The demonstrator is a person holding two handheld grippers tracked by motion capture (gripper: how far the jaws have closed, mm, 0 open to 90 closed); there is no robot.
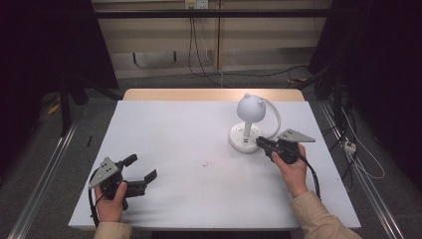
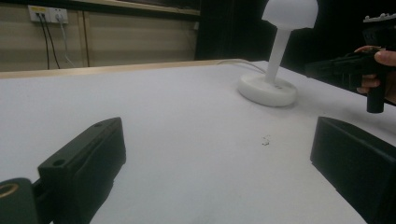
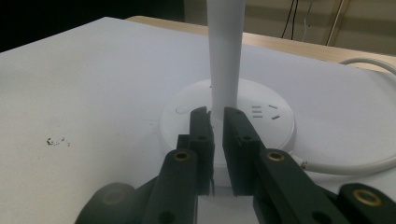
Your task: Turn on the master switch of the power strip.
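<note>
While the left gripper (image 1: 140, 168) sits at the lower left of the high view with its jaws spread wide and nothing between them, the right gripper (image 1: 259, 142) reaches from the right of the frame toward the lamp (image 1: 247, 122) just right of centre. A hand (image 1: 110, 199) holds the left gripper above the white table (image 1: 199, 149) near its front edge; another hand (image 1: 294, 169) grips the right one, and a beige sleeve (image 1: 318, 219) shows at the lower right. A grey plate (image 1: 295, 135) tops the right gripper.

From the left gripper view, its jaws stand at the lower left and lower right corners, far apart, with bare table between them; the lamp (image 2: 275, 56) is at the upper right, well apart from them, and the right gripper (image 2: 345, 70) is just beside its base. A small dark speck (image 2: 265, 140) marks the table right of centre.

From the right gripper view, the gripper (image 3: 217, 122) has its jaws drawn narrow, almost together, their tips over the round base (image 3: 187, 116) at the foot of the stem (image 3: 225, 56). Whether they pinch anything cannot be told. A white cord (image 3: 355, 165) curves off the base toward the lower right. A round button (image 3: 180, 110) shows on the base at left, and socket slots (image 3: 266, 112) at right.
</note>
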